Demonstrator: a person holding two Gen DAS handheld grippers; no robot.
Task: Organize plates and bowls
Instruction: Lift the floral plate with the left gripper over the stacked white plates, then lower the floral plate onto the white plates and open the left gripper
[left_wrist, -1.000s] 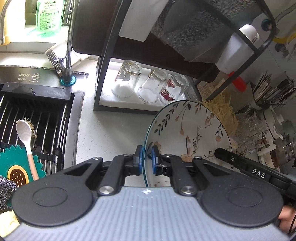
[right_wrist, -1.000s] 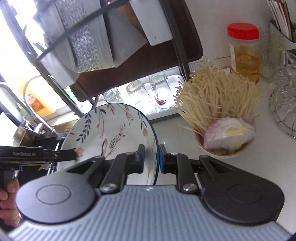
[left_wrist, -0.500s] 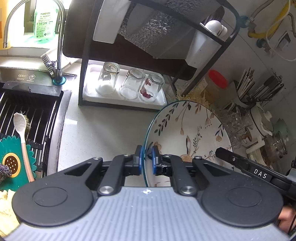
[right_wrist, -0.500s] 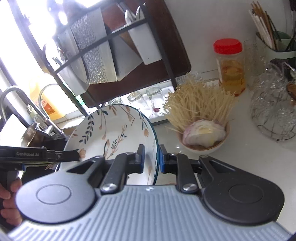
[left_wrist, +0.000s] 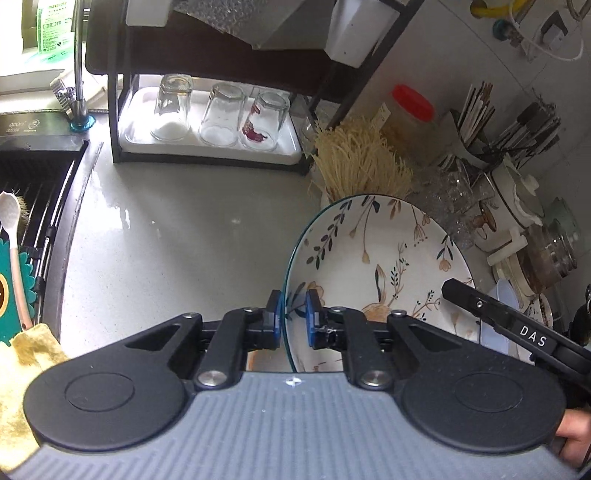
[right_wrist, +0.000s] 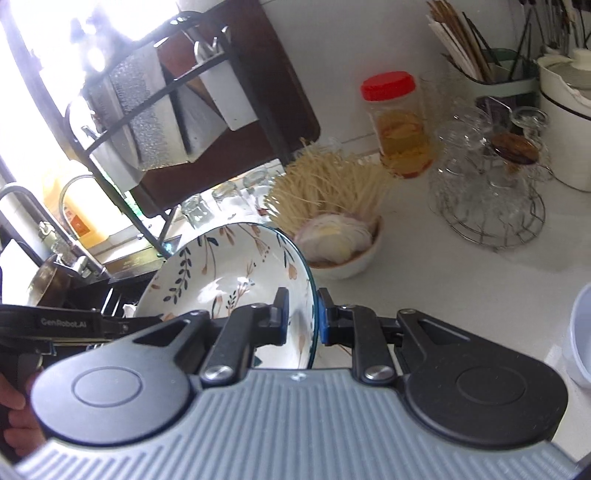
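Three glasses (left_wrist: 218, 112) stand on a tray (left_wrist: 140, 142) under the rack (left_wrist: 118, 110), right of the sink (left_wrist: 40, 184).

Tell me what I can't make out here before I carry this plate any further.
- Plate, lower rim: hidden behind the tool bodies in both wrist views.
- What lies under the plate: covered by it in both views.
- Window side past the faucet: washed out by glare, right wrist view.
- Blue-white container: cut off by the right edge.
- Bottle label: too small to read, left wrist view.

wrist fisheyes, angled down, close, sharing floral plate (left_wrist: 373, 266)
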